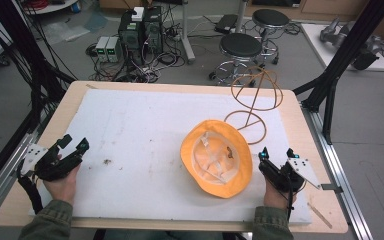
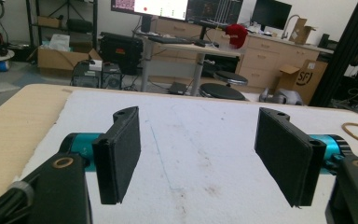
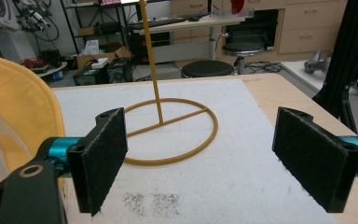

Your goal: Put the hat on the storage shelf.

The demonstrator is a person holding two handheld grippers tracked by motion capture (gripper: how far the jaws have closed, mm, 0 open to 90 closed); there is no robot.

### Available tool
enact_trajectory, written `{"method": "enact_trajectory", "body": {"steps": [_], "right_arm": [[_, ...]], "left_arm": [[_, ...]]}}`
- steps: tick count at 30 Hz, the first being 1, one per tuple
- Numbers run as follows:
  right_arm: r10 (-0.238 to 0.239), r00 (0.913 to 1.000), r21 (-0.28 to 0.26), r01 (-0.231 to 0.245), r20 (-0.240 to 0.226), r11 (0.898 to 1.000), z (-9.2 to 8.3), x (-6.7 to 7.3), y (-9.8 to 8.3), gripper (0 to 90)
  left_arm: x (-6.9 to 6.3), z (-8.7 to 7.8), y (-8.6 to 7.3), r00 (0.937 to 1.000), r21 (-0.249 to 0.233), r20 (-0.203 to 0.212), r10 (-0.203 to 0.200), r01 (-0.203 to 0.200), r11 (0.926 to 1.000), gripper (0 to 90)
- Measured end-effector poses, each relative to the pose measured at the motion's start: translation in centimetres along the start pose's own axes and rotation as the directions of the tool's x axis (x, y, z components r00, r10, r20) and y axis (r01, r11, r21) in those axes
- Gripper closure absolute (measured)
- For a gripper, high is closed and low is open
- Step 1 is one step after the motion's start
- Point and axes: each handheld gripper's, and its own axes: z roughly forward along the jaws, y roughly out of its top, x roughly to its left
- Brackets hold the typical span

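Note:
An orange bucket hat (image 1: pixel 216 157) lies upside down on the white sheet (image 1: pixel 140 130), its pale lining facing up; its brim (image 3: pixel 18 107) fills the left of the right gripper view. Behind it stands a wire hat stand (image 1: pixel 254 97) with a ring base (image 3: pixel 172 135) and an upright rod. My right gripper (image 1: pixel 278 154) rests open just right of the hat, nothing between its pads. At the sheet's left edge my left gripper (image 1: pixel 74 144) is open too, empty, aimed across the bare sheet (image 2: pixel 196 140).
The wooden table (image 1: pixel 65 107) shows around the sheet. A small dark smudge (image 1: pixel 107 161) marks the sheet near the left gripper. Black frame posts (image 1: pixel 347 47) rise at the right; stools (image 1: pixel 240 47) and computers (image 1: pixel 140 30) stand on the floor beyond.

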Motion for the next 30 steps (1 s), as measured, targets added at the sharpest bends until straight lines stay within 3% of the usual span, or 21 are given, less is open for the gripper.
{"method": "enact_trajectory", "body": {"steps": [19,30], "right_arm": [[0.016,0.9999,0.023,-0.016,-0.002,1.000,0.23,-0.11,-0.09,16.4],[0.020,0.9979,0.015,-0.019,-0.061,1.000,-0.12,0.08,0.59,14.2]], "left_arm": [[-0.04,-0.02,0.00,1.0000,0.001,0.010,-0.001,0.001,1.0000,31.5],[-0.05,0.04,-0.03,0.9999,0.004,0.012,-0.001,0.001,1.0000,31.5]]}}
